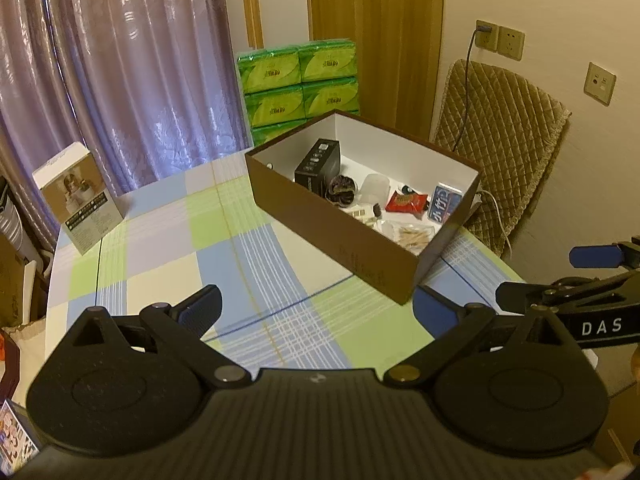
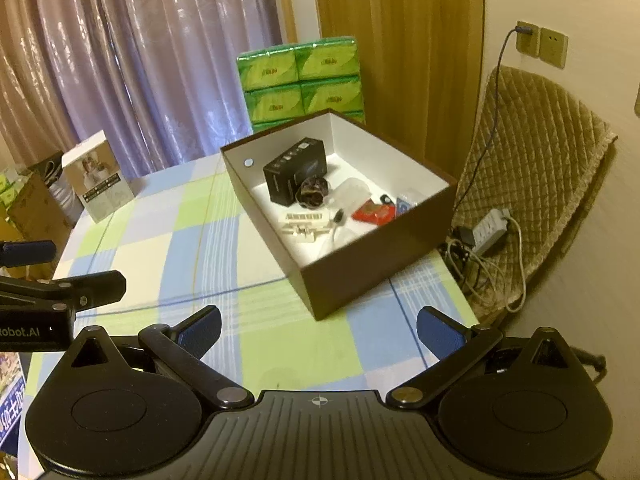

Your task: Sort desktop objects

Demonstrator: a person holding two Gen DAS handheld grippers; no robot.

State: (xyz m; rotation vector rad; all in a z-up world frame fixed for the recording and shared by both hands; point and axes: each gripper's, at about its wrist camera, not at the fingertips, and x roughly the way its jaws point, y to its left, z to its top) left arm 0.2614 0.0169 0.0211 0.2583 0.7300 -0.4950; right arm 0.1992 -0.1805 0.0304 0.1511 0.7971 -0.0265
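Both empty grippers, left gripper (image 1: 316, 312) and right gripper (image 2: 318, 330), gape; brown box (image 2: 360, 264) hides clutter.

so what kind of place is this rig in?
Most likely a room in a home, not a lab: a table under a checked tablecloth, purple curtains behind it, stacked green tissue packs and a quilt-covered chair by the wall sockets.

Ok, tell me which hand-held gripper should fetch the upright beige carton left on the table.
Left, probably. The upright beige carton stands at the table's far left; the left hand-held gripper is open, empty and on that side.
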